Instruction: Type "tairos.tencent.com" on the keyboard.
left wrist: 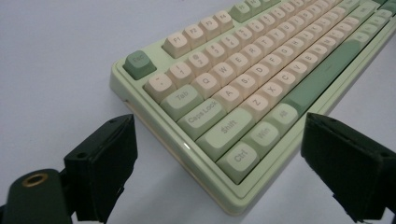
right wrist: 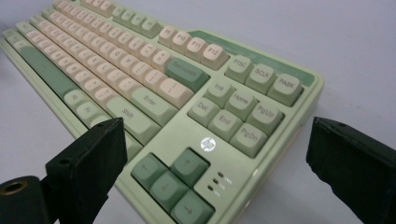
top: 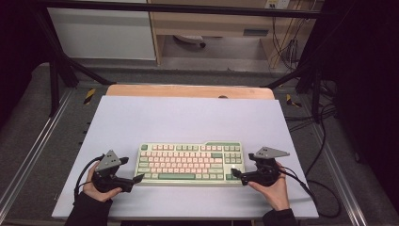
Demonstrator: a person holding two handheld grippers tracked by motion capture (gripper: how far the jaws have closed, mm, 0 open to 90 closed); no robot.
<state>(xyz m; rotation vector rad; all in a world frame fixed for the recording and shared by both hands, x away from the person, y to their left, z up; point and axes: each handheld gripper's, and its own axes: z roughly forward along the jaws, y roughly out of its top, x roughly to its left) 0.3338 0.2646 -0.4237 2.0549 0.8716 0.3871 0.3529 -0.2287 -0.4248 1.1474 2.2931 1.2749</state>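
A pale green keyboard [top: 190,164] with cream and green keys lies flat near the front of the white mat [top: 188,117]. My left gripper [top: 132,169] is at the keyboard's left end, held in a hand, with its jaws wide apart. In the left gripper view the keyboard's [left wrist: 261,79] front left corner lies between the jaws of the left gripper [left wrist: 219,135], and neither pad touches it. My right gripper [top: 242,165] stands open at the right end. There the arrow-key corner of the keyboard [right wrist: 187,107] lies between the parted jaws of the right gripper [right wrist: 217,128], untouched.
The mat covers a wooden table [top: 188,90] inside a black frame. Cables [top: 324,141] trail over the floor at the right. Bare mat stretches behind the keyboard and on both sides of it.
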